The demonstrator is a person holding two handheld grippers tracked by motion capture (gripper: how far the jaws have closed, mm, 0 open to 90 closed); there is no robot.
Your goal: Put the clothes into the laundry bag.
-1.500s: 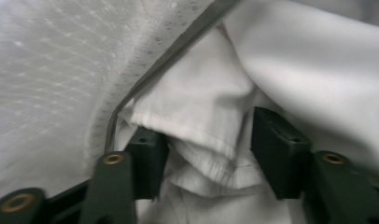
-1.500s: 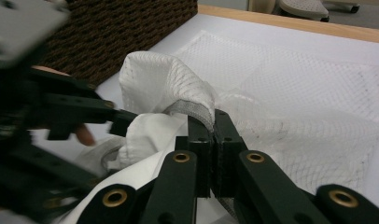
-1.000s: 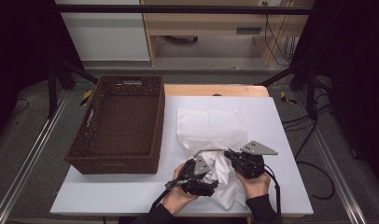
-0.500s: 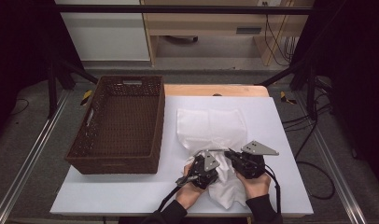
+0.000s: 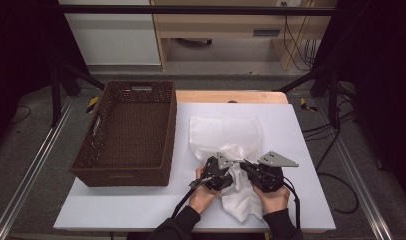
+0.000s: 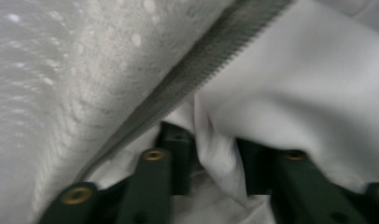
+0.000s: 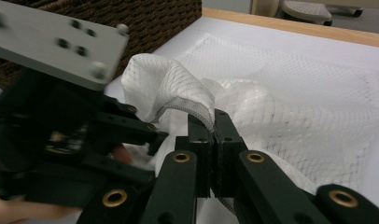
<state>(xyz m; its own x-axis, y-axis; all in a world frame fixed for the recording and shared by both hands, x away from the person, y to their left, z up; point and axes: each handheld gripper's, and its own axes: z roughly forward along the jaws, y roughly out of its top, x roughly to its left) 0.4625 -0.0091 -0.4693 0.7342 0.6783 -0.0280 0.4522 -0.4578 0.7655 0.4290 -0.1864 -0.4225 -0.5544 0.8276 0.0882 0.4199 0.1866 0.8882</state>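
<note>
Left gripper (image 5: 217, 172): held just left of the right gripper, low over the near part of the table; a fold of white cloth (image 6: 290, 93) is caught between its jaws, which stand a little apart around the fabric.
Right gripper (image 5: 263, 172): jaws pressed together on the zip edge (image 7: 197, 108) of the mesh bag, the edge rising straight out of the jaw tips.
Mesh bag (image 5: 226, 135): white, spread flat on the table beyond both grippers; its near end is lifted and bunched between them, and more white fabric trails back toward the person beneath the right gripper.
Zip (image 6: 211, 70): seen as a grey toothed band running diagonally just above the left jaws, with mesh on its far side and smooth cloth on its near side.
Basket (image 5: 126, 135): dark wicker, set well to the left of the left gripper and beyond it, apart from the bag.
Table (image 5: 301, 130): white top, bare to the right of the right gripper.
Hands: one is wrapped around each gripper from the near edge, with dark sleeves (image 5: 183, 225) behind.
</note>
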